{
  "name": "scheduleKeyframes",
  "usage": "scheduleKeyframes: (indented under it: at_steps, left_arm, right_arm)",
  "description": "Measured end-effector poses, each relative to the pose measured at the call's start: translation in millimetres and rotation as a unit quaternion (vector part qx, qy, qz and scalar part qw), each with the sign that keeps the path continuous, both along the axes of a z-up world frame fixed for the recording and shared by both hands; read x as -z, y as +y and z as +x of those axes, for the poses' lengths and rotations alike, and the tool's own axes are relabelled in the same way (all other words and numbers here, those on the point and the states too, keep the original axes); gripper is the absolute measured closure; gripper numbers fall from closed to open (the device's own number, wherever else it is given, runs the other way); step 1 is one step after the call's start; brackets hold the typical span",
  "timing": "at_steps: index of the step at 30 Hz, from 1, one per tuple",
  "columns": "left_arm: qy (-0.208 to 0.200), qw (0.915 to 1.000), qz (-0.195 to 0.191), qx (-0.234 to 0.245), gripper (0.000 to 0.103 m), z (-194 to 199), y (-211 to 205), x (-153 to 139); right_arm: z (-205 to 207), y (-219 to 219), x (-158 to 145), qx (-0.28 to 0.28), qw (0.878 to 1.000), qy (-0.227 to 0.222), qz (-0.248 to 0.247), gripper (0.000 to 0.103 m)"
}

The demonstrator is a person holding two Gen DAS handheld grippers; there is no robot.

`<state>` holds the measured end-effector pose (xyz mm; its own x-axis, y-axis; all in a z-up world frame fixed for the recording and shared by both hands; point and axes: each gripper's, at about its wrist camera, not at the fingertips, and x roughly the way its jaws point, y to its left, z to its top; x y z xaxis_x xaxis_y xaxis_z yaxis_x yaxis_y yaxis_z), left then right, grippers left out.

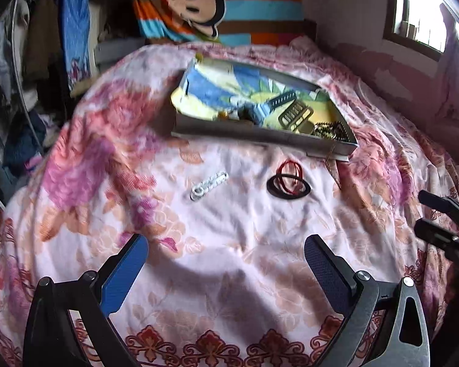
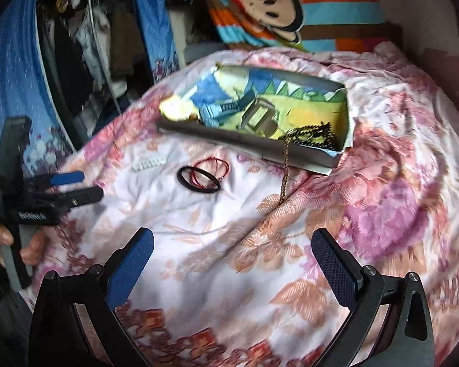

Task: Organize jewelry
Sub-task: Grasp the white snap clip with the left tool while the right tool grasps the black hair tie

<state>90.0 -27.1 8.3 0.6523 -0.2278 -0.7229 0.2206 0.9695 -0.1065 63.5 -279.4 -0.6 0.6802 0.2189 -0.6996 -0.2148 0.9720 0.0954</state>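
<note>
- Both sets of jaws stood wide apart and held nothing: the left gripper [image 1: 226, 263] and the right gripper [image 2: 232, 257] hung over the bedspread [image 1: 235, 223], short of the loose pieces.
- Three pieces lay on the cloth in front of the box [image 1: 260, 139]: a white clip [image 1: 209, 185] to the left, and a black ring [image 1: 288, 185] with a red cord loop [image 1: 290, 169] lying across it, the two touching.
- Inside the box, on its printed lining, sat a buckle [image 1: 295, 115], a blue comb-like piece [image 1: 283, 99] and dark beads [image 1: 329, 129]; a gold chain [image 2: 285, 168] trailed over the near wall onto the bedspread.
- The step in hand seemed to be picking up a loose piece for the box. The white clip sat nearest the left gripper's line, so I judged it the sensible first choice.
- To do it well, the fingers would need to come down astride the clip's narrow width and close without catching a fold of cloth.
- The ring looked thin, flat and smooth, and likely to slip; taking it edge-on would probably drag the red cord along.
- The bedspread was soft, creased and floral, giving under pressure; the chain looked fine and limp and could snag a finger passing near the box's right corner.
</note>
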Motion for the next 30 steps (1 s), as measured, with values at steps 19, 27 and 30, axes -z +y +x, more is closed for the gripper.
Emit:
scheduleKeyframes:
  at_steps: [19,27,30]
  left_arm:
    - [0.004,0.9999,0.01,-0.01,0.001,61,1,17]
    - [0.003,0.9993,0.034,0.013,0.013,77,-5,22]
    - [0.002,0.9991,0.04,0.016,0.016,78,-6,24]
  right_arm:
    - [67,5,26,-0.028,0.999,0.014,0.036,0.004]
    - [85,16,35,-0.041,0.998,0.018,0.049,0.031]
    - [90,26,40,-0.06,0.997,0.023,0.042,0.043]
